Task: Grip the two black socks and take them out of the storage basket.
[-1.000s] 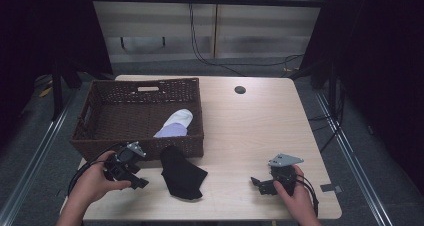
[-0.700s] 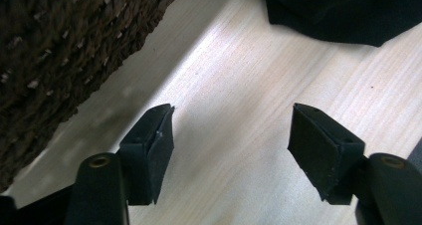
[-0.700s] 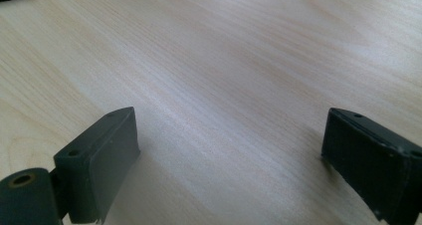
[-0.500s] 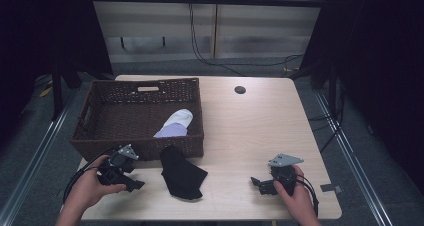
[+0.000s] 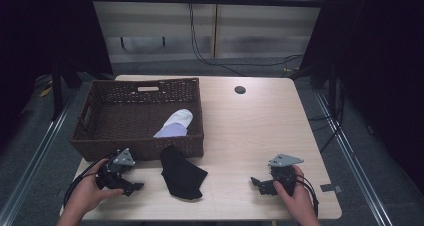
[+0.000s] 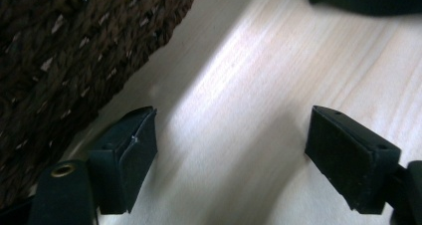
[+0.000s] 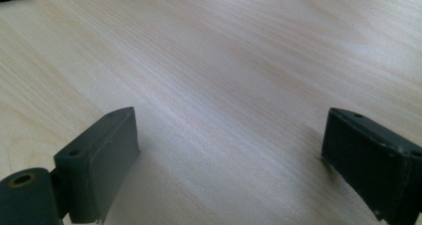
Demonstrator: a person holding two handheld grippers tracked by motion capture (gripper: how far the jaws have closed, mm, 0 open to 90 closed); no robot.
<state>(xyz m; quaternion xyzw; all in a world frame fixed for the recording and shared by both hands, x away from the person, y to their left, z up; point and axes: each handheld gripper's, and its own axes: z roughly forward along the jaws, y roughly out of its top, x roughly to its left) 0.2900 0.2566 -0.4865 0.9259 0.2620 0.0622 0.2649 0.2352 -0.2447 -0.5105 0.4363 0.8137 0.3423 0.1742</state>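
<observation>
The black sock (image 5: pixel 182 173) is lying on the table (image 5: pixel 250 131) at three o'clock from the left gripper (image 5: pixel 120 178) — the nearer one — its long axis running twelve to five. Both claws are gaping, released, holding nothing. The right gripper (image 5: pixel 265 184) is sitting well apart at three o'clock; the basket (image 5: pixel 95 146) is crowding twelve.

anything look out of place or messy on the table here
One thing: a black sock lies crumpled on the table, its top edge against the front wall of the wicker basket, while a white sock is inside the basket. Both grippers, left and right, are open and empty. Nothing looks spilled or damaged.
</observation>
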